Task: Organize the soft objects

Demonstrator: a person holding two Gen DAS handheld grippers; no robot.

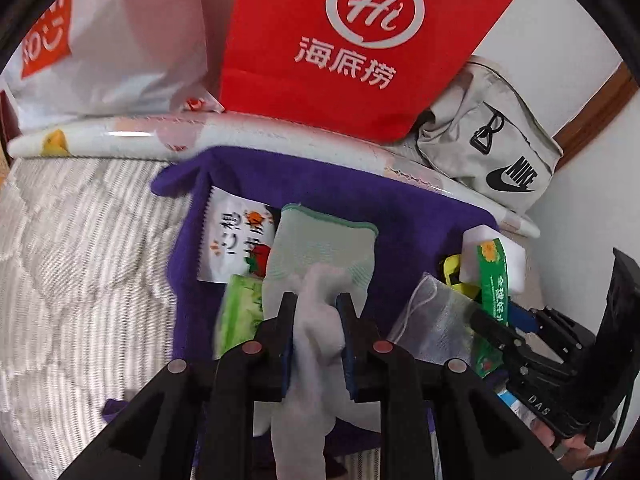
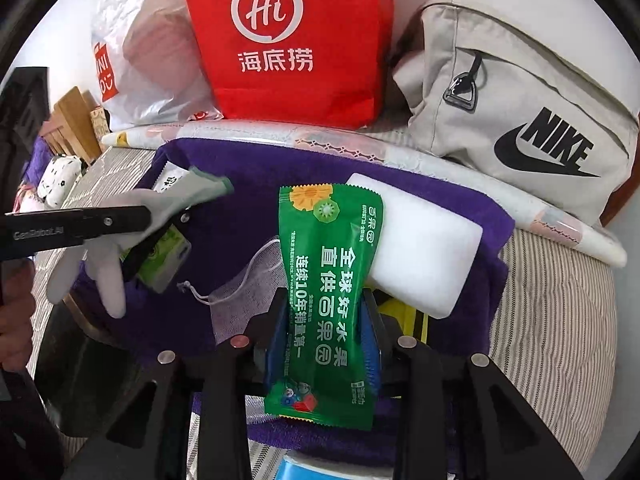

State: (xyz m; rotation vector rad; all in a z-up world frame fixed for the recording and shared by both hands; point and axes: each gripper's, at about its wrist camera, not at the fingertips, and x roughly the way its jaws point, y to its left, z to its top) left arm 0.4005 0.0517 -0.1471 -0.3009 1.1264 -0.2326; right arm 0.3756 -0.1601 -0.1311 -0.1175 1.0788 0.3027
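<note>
Pinched between the left gripper's (image 1: 316, 304) jaws, a white glove (image 1: 320, 264) hangs over a purple towel (image 1: 400, 208) on the bed. Right gripper (image 2: 326, 304) jaws clamp a green packet (image 2: 326, 280), which lies against a white sponge (image 2: 424, 248). Near the glove sit a snack packet (image 1: 236, 244) and a mesh pouch (image 1: 436, 320). Behind stand a red bag (image 2: 288, 40) and a Nike bag (image 2: 520, 120).

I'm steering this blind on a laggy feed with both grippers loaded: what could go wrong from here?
1. The left gripper pinches the white glove only by a bunched part; its loose fingers dangle and could snag or slip free.
2. The right gripper squeezes the green packet at its middle; the slick wrapper may slide out.
3. The mesh drawstring pouch lies right beside the right gripper, so its cord could get dragged along.
</note>
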